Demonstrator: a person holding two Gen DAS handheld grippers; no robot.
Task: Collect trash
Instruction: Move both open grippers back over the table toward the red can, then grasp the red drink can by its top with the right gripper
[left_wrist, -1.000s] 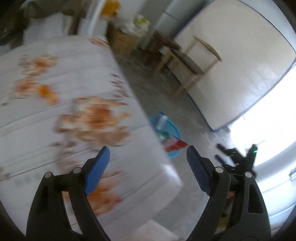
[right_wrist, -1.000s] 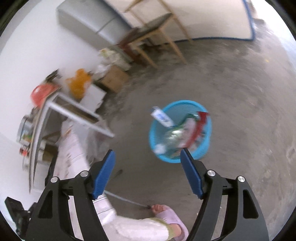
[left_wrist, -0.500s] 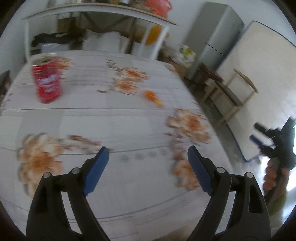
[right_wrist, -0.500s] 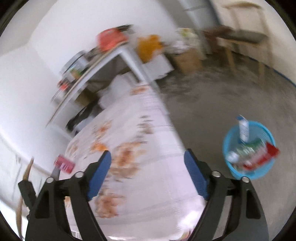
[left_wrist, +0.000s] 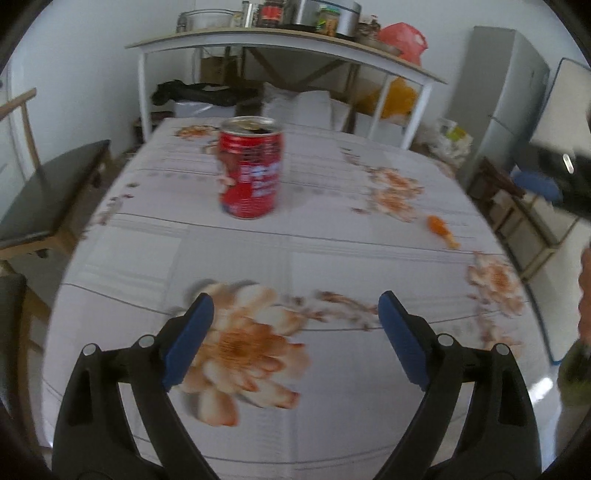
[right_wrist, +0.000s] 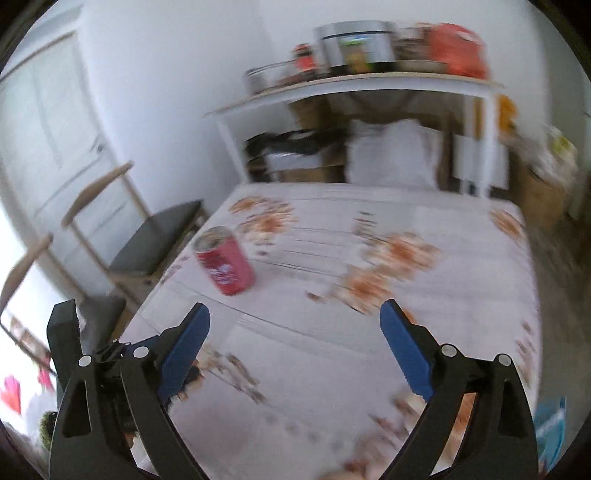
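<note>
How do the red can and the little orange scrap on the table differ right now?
The red can stands upright and tall with its top opened; the orange scrap lies flat and low. The can is far bigger than the scrap. The can sits toward the far middle of the table; the scrap lies near its right edge in the left wrist view. Both rest untouched on the flowered cloth, clear of either gripper.

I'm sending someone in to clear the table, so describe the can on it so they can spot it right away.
Look at the big table covered with a white cloth printed with orange flowers, in front of the white shelf. The can stands upright on the far part of the cloth. It is bright red with white lettering and an opened top, and it is the only tall thing on the table.
</note>
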